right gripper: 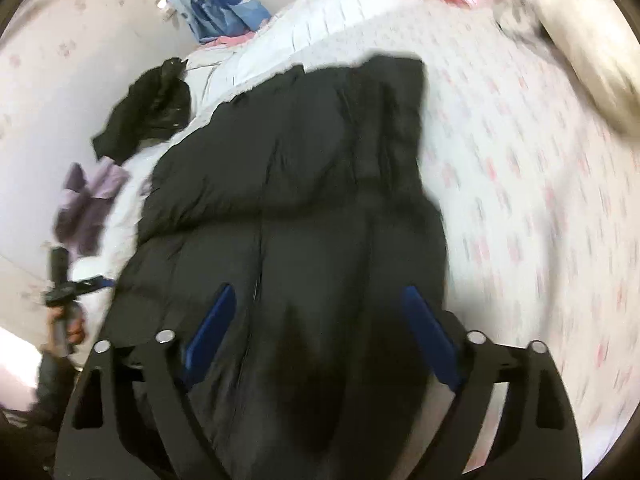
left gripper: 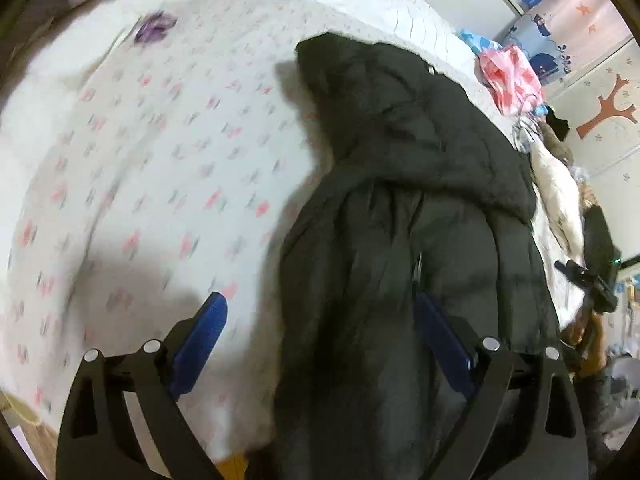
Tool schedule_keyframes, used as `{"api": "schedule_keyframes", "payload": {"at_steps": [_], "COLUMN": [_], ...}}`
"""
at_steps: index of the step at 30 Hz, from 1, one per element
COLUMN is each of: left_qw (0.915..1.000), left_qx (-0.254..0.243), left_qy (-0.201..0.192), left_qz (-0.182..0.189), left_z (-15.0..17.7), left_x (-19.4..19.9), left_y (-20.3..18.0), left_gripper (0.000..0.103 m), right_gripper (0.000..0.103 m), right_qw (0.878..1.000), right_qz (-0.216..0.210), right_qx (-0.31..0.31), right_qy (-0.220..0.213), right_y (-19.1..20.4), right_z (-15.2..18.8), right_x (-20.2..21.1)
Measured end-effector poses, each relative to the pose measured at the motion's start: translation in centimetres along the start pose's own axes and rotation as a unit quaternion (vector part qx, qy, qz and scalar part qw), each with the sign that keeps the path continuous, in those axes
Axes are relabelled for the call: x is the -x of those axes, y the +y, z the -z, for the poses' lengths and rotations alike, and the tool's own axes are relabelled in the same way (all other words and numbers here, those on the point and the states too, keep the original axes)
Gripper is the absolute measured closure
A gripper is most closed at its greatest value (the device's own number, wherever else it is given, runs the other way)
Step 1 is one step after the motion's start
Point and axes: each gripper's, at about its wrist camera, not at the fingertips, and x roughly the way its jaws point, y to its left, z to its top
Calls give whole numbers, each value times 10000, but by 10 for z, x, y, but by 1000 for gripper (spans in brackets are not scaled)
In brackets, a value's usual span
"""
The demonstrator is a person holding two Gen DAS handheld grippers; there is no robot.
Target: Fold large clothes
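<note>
A large black puffer jacket lies spread on a bed with its front zip up, its lower part hanging toward me over the bed's near edge. My left gripper hovers over the jacket's left edge. It is open, with the blue pads wide apart and nothing pressed between them. In the right wrist view the same jacket fills the middle. My right gripper stands open above its lower half, astride the zip. Both views are blurred.
The bed sheet is white with small pink and grey flowers. A pink garment, a small black garment, a purple garment and a beige one lie around the jacket. A person's hand shows at the left.
</note>
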Motion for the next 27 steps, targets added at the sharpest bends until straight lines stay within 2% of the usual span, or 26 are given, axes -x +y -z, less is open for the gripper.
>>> {"api": "schedule_keyframes", "payload": {"at_steps": [2,5,8,12,16,17,19,21,22,23,24,26,27], "left_qw": [9996,9963,9863,9807,9830,9839,9866,9888,9907,9917,9910,9891,9897], "left_qx": [113,233,317,81,-110,-135,-110,47,122,180,303,514,457], "left_qy": [205,515,672,891,884,944,958,902,754,627,506,355,205], "left_qz": [181,646,1470,1740,1607,1510,1313,1186,1123,1107,1205,1334,1338], "left_z": [21,51,83,108,116,117,118,116,118,119,118,122,122], "left_x": [2,-3,2,-5,3,4,-2,-10,-11,-15,-14,-5,3], "left_y": [18,34,43,32,16,11,3,-2,-3,-11,-12,-15,-18], "left_gripper": [12,12,11,9,7,7,7,8,9,26,66,81,87], "right_gripper": [19,19,19,19,21,24,54,71,78,80,86,92,95], "right_qw": [9989,9947,9849,9727,9645,9649,9674,9650,9661,9663,9655,9629,9611], "right_qz": [-259,-631,-1268,-1896,-2365,-2362,-2308,-2459,-2451,-2465,-2503,-2639,-2722], "right_qx": [-349,-739,-1099,-1183,-1037,-1005,-848,-720,-619,-597,-606,-550,-471], "right_qy": [168,339,432,628,551,550,599,562,517,447,383,100,-77], "right_y": [-15,-30,-35,-21,-7,-4,0,7,13,15,15,24,30], "right_z": [35,78,122,153,164,166,168,168,168,169,169,166,162], "right_x": [7,17,21,7,9,11,8,5,4,7,8,18,28]}}
